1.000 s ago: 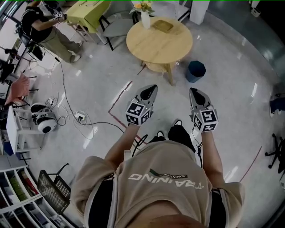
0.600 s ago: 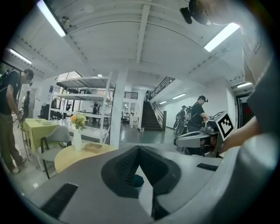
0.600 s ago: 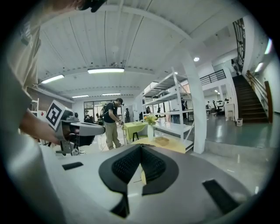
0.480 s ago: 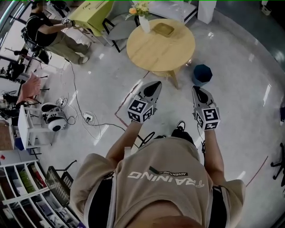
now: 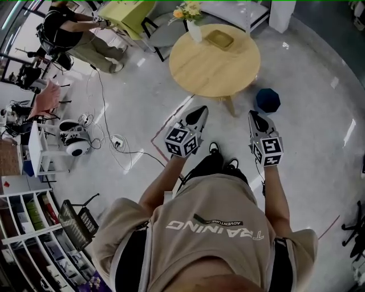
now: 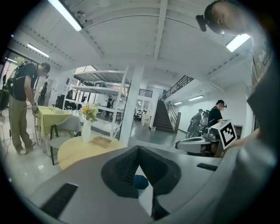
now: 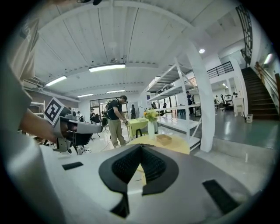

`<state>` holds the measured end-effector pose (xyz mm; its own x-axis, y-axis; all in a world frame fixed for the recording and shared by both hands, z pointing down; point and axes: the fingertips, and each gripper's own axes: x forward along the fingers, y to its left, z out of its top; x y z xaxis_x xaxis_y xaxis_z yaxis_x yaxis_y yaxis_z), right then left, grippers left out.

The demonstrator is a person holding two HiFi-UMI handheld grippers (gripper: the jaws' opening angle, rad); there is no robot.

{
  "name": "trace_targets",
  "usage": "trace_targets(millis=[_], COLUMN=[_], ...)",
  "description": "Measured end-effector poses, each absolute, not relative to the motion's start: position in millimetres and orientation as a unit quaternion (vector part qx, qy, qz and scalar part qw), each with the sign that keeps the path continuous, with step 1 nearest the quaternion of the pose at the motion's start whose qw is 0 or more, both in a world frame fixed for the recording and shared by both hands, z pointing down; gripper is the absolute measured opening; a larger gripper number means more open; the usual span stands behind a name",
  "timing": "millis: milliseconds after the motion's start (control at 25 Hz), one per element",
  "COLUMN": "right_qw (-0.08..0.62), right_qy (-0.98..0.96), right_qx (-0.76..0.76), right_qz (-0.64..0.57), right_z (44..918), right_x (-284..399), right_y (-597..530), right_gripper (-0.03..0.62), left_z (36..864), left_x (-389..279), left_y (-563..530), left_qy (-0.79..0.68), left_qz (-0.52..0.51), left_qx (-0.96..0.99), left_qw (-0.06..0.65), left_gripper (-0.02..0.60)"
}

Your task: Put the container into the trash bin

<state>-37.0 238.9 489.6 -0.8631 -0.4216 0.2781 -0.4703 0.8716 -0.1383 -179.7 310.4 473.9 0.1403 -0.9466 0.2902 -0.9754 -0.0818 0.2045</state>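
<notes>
A shallow tan container (image 5: 220, 39) lies on the round wooden table (image 5: 225, 71), next to a white vase with flowers (image 5: 194, 25). The dark blue trash bin (image 5: 267, 100) stands on the floor at the table's right. My left gripper (image 5: 198, 114) and right gripper (image 5: 254, 117) hover side by side short of the table, both shut with nothing in them. In the left gripper view the bin (image 6: 140, 181) shows through the gap under the closed tips (image 6: 139, 148), with the container (image 6: 102, 141) on the table to the left. The right gripper view shows the container (image 7: 164, 139) beyond the tips (image 7: 141, 146).
A person (image 5: 74, 34) stands at a yellow-green table (image 5: 125, 11) at the far left, with a grey chair (image 5: 162, 31) beside it. Cables and a power strip (image 5: 117, 142) trail across the floor on the left. Shelves (image 5: 34, 239) and a wire basket (image 5: 80, 219) stand at the lower left.
The table and the bin have drawn closer and shifted right in the head view as I walk forward. Both grippers stay shut and side by side.
</notes>
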Motion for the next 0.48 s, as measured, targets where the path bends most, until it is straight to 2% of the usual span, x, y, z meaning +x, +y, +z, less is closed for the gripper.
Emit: trace_targets(millis=[480], right_qw=[0.133], right_qy=[-0.961], right_qx=[0.228], right_qz=[0.08], right_z=[482.7], right_x=[-88.0], right_y=[176.9], right_gripper=[0.002], left_z=[476.8], left_x=[-225.7], left_y=[230.3], left_qy=[-0.636], left_qz=[0.037], left_qx=[0.756], left_qw=[0.149], left_gripper=[0.005])
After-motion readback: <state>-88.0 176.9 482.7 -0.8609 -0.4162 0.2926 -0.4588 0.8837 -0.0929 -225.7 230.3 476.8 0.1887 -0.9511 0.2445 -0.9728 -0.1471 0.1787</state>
